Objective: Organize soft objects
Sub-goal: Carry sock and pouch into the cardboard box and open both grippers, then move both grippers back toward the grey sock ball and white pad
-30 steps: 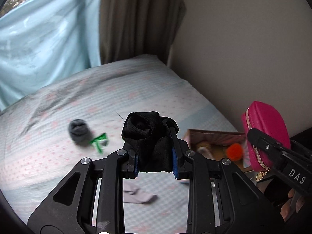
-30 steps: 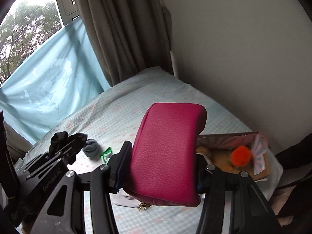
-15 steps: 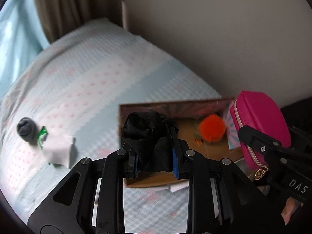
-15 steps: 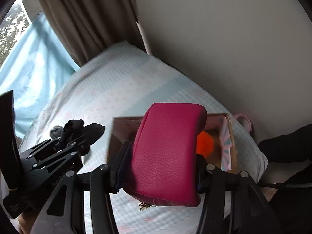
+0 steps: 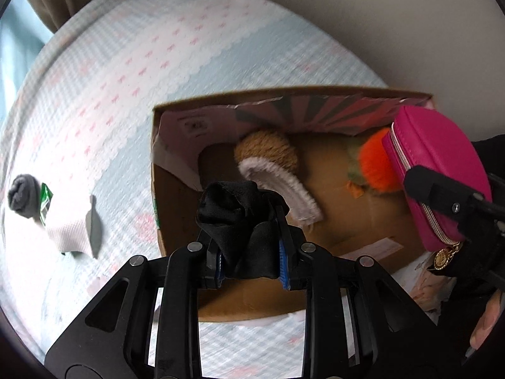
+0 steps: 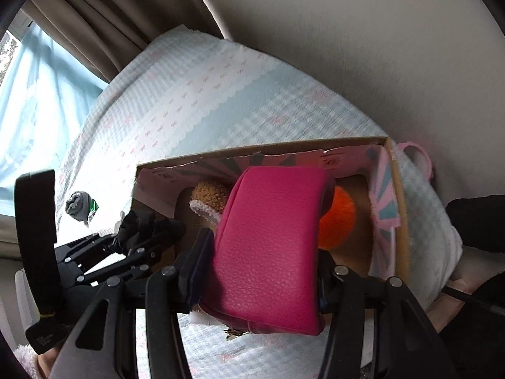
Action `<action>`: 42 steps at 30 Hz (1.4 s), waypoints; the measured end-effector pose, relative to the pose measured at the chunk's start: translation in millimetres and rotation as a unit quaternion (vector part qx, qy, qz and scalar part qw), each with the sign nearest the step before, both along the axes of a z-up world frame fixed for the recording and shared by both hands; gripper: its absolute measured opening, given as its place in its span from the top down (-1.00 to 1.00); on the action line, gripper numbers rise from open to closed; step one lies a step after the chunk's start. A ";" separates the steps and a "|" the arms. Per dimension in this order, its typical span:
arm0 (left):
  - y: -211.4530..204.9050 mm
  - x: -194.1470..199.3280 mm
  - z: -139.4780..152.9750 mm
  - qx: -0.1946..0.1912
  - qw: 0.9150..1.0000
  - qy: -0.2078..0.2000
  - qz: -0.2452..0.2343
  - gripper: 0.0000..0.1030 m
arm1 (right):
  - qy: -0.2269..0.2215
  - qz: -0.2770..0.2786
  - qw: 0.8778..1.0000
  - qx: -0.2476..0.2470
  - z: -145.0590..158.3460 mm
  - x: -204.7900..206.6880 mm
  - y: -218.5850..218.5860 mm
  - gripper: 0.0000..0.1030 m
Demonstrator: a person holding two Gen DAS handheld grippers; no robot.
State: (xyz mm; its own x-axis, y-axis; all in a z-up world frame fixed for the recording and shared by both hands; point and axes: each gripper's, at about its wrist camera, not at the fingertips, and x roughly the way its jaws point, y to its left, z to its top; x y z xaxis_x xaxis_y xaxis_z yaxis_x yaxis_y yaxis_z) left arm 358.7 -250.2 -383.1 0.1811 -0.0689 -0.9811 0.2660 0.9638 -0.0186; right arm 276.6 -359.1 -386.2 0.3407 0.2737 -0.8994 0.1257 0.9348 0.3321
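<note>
My left gripper (image 5: 251, 263) is shut on a black rolled sock (image 5: 240, 221) and holds it over the near left part of an open cardboard box (image 5: 176, 287). My right gripper (image 6: 262, 271) is shut on a pink zip pouch (image 6: 268, 246) above the box (image 6: 399, 221); the pouch also shows in the left wrist view (image 5: 438, 170). Inside the box lie a tan plush slipper (image 5: 268, 158) and an orange fluffy toy (image 5: 374, 167). A grey rolled sock (image 5: 22, 195) and a white cloth (image 5: 68, 224) lie on the bed to the left.
The box sits on a light blue and pink patterned bedspread (image 5: 126, 63) near the bed's right edge, by a beige wall (image 6: 347, 31). A green wrapper (image 5: 45, 202) lies beside the grey sock. Brown curtains (image 6: 110, 22) hang at the back.
Both grippers have moved forward and down over the box with their loads held. The box now fills the middle of both views.
</note>
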 end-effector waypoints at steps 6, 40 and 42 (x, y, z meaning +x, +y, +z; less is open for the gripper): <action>0.3 5.2 -9.4 0.020 1.000 0.005 -0.018 -0.68 | 0.011 0.011 1.000 0.014 -14.7 18.0 5.6 -0.14; 66.6 -56.9 160.2 -0.049 0.989 -0.139 0.034 -0.99 | -0.117 0.021 0.991 -0.063 136.3 -45.9 41.6 -0.99; 78.2 -71.8 181.9 -0.057 0.985 -0.159 0.035 -0.99 | -0.135 0.010 0.988 -0.068 158.0 -60.0 48.4 -0.99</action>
